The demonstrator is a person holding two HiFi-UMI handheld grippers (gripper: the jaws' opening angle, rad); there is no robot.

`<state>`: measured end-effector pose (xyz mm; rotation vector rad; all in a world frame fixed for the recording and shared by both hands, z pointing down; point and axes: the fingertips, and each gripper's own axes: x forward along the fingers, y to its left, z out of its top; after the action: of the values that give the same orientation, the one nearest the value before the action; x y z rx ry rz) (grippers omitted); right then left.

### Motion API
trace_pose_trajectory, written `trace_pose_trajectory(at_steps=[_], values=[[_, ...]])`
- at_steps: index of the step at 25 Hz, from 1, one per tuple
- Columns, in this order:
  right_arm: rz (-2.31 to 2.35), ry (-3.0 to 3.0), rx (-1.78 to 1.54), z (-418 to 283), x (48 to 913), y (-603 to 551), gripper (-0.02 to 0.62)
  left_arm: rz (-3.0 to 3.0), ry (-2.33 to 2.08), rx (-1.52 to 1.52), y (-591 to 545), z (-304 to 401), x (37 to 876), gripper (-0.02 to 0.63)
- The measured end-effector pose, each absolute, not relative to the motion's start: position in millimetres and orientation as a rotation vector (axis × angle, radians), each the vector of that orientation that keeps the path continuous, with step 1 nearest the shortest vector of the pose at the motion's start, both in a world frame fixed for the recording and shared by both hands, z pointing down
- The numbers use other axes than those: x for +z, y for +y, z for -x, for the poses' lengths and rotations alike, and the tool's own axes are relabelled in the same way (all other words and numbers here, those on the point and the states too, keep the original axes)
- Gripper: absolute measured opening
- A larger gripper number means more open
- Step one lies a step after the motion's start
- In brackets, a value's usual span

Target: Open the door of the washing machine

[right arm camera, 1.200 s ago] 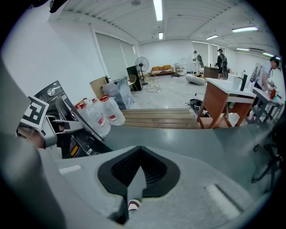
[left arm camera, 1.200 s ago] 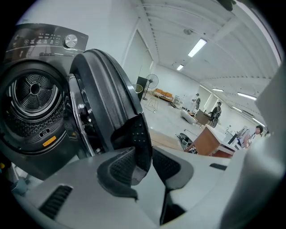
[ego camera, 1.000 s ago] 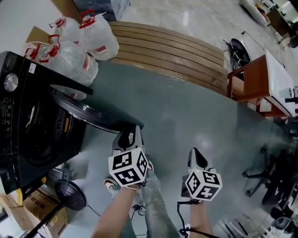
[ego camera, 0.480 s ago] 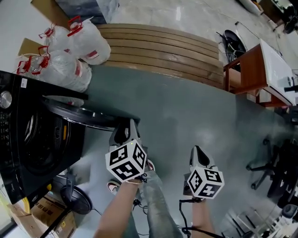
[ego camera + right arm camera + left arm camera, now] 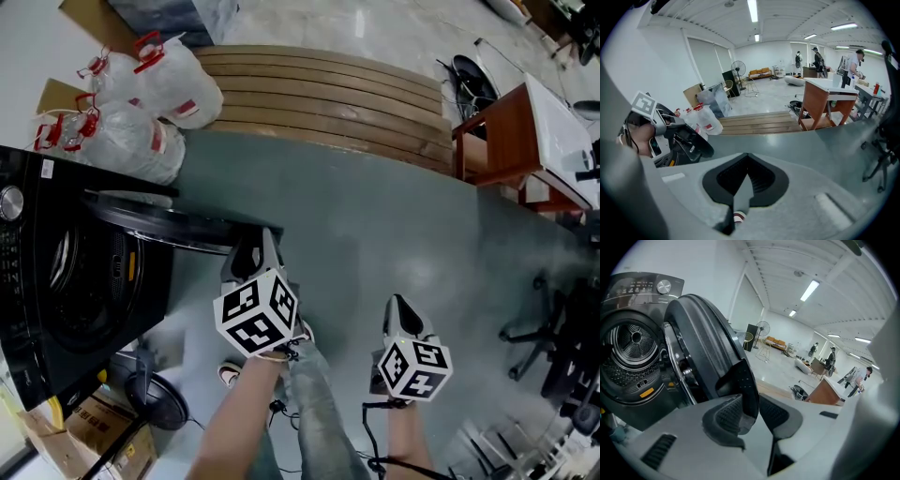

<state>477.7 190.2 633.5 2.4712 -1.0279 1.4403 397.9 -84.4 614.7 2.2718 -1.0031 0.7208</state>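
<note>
Clamping the left hand-held gripper (image 5: 258, 246) on the free edge of the round black washing machine door (image 5: 178, 228), left of centre in the head view, with both ribbed pads (image 5: 727, 414) pressing on the black rim piece between them. Holding that door swung out from the glossy black front-loading washing machine (image 5: 56, 281) at the left edge of the frame, hinged side toward the machine and free edge toward the middle. Leaving the round opening uncovered, showing the perforated steel drum (image 5: 633, 341) at the left of the left gripper view and a silver control knob (image 5: 663, 286) above it.

Hanging the right hand-held gripper (image 5: 400, 309) in the lower middle of the head view, well apart from the door, closed on itself with nothing between the jaws, pointing down over the smooth grey-green floor (image 5: 394, 216).

Showing white plastic bags with red handles (image 5: 141, 103) at the upper left, beyond the machine. Showing a slatted brown wooden platform (image 5: 328, 94) across the top centre and a red-brown wooden desk (image 5: 502, 155) at the upper right. Showing a brown cardboard box (image 5: 89, 417) and a black round floor fan (image 5: 150, 398) at the lower left beside the machine, and a black wheeled office chair (image 5: 548, 347) at the right edge.
</note>
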Motion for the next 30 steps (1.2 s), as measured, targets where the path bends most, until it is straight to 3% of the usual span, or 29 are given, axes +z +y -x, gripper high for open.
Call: trace_pose_trajectory(at_steps=[18, 30], values=[[-2.41, -1.183, 1.41, -459.8, 589.0, 150.9, 0.005, -2.227, -0.82, 0.793, -51.4, -372.9, 594.3, 0.11], [-2.166, -1.523, 1.205, -383.9, 504.1, 55.3, 0.005, -2.226, -1.078, 0.661, -75.8, -214.1, 491.1, 0.094]])
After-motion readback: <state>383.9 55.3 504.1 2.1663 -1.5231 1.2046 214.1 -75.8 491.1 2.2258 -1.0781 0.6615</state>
